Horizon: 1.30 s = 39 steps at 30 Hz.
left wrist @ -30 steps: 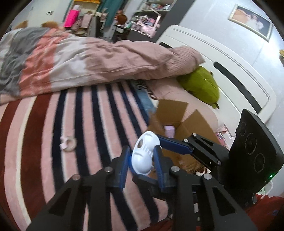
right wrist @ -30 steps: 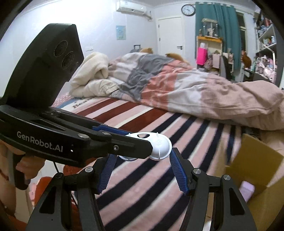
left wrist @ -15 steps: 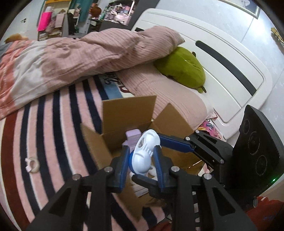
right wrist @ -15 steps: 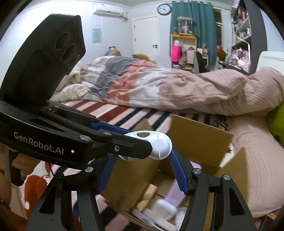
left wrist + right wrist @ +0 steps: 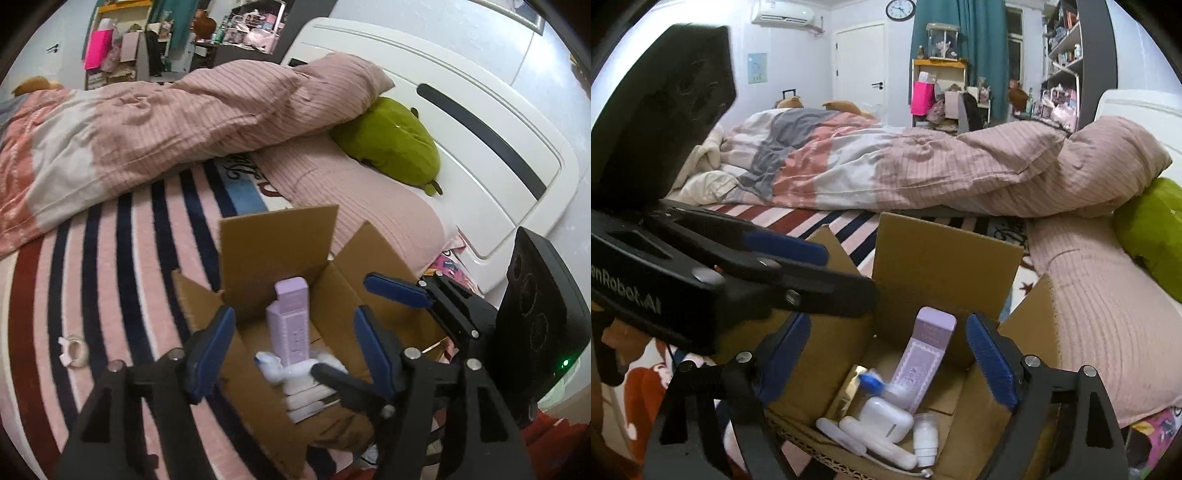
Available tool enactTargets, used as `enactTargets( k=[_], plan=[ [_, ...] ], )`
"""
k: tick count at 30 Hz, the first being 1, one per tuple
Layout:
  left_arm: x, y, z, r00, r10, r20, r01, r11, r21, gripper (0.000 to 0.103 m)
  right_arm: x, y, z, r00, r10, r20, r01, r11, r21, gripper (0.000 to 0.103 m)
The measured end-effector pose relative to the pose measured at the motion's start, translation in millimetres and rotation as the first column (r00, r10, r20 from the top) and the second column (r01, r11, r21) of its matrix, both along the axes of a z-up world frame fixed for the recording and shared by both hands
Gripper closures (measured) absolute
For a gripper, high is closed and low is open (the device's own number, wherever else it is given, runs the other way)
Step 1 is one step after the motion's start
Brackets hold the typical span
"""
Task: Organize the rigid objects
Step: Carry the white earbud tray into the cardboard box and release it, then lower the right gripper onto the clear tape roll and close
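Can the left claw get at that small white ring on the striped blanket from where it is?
Probably yes. The left claw is open and empty over the cardboard box, and the white ring lies apart on bare striped blanket, nothing covering it.

A home bedroom: rumpled duvet (image 5: pixel 923 173) on a bed, white headboard (image 5: pixel 480 122), probably cluttered shelves (image 5: pixel 1063 62).
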State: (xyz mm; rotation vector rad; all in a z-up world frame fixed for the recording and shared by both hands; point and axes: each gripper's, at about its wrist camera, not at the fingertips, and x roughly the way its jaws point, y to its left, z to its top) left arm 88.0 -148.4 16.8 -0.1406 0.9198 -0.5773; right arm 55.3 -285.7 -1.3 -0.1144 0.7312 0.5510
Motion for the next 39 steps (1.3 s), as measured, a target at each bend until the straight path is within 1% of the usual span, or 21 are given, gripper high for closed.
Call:
enactTargets(
  k=[9, 15, 17, 19, 21, 23, 26, 28, 30, 33, 34, 36, 39],
  plan=[
    [-16, 37, 12, 0.996, 0.078, 0.049, -0.079, 0.997, 0.013, 0.033, -2, 12, 7, 1.0, 0.009, 0.003, -0.009, 1.0, -0.008, 0.018],
    [-34, 86, 17, 0.981, 0.17, 0.089, -0.172, 0.985, 0.014, 0.033, -8, 38, 19, 0.999, 0.047, 0.027, -0.047, 0.999, -0.007, 0.018],
    [-41, 106, 16, 0.97, 0.22, 0.103, -0.225, 0.974, 0.033, 0.033, -10, 53, 25, 0.996, 0.075, 0.041, -0.076, 0.997, 0.002, 0.018],
    [-47, 131, 14, 0.957, 0.269, 0.106, -0.274, 0.961, 0.034, 0.033, -10, 70, 28, 0.993, 0.108, 0.048, -0.109, 0.994, 0.017, 0.018],
    [-53, 154, 9, 0.945, 0.31, 0.104, -0.314, 0.949, 0.033, 0.032, -10, 89, 29, 0.989, 0.141, 0.043, -0.143, 0.989, 0.03, 0.018],
    [-57, 177, 2, 0.929, 0.355, 0.099, -0.361, 0.931, 0.047, 0.032, -10, 111, 28, 0.983, 0.183, 0.033, -0.184, 0.982, 0.035, 0.018],
    [-61, 210, -16, 0.905, 0.418, 0.081, -0.424, 0.902, 0.08, 0.032, -8, 149, 18, 0.968, 0.25, 0.007, -0.25, 0.967, 0.044, 0.018],
    [-61, 228, -30, 0.89, 0.452, 0.062, -0.456, 0.884, 0.098, 0.032, -3, 175, 4, 0.957, 0.288, -0.035, -0.286, 0.957, 0.049, 0.018],
    [-61, 246, -46, 0.875, 0.483, 0.033, -0.483, 0.869, 0.108, 0.032, 2, 195, -12, 0.949, 0.305, -0.084, -0.301, 0.952, 0.053, 0.018],
    [-59, 263, -65, 0.864, 0.503, -0.005, -0.5, 0.86, 0.104, 0.032, 9, 222, -39, 0.936, 0.311, -0.165, -0.303, 0.95, 0.073, 0.018],
    [-58, 269, -71, 0.86, 0.51, -0.02, -0.506, 0.856, 0.101, 0.032, 11, 228, -45, 0.935, 0.307, -0.179, -0.299, 0.952, 0.072, 0.018],
    [-57, 275, -80, 0.855, 0.517, -0.037, -0.512, 0.854, 0.097, 0.032, 15, 241, -58, 0.934, 0.294, -0.202, -0.289, 0.956, 0.059, 0.018],
    [-55, 282, -90, 0.852, 0.521, -0.055, -0.515, 0.852, 0.088, 0.032, 24, 252, -74, 0.944, 0.255, -0.208, -0.254, 0.967, 0.034, 0.018]
  ],
)
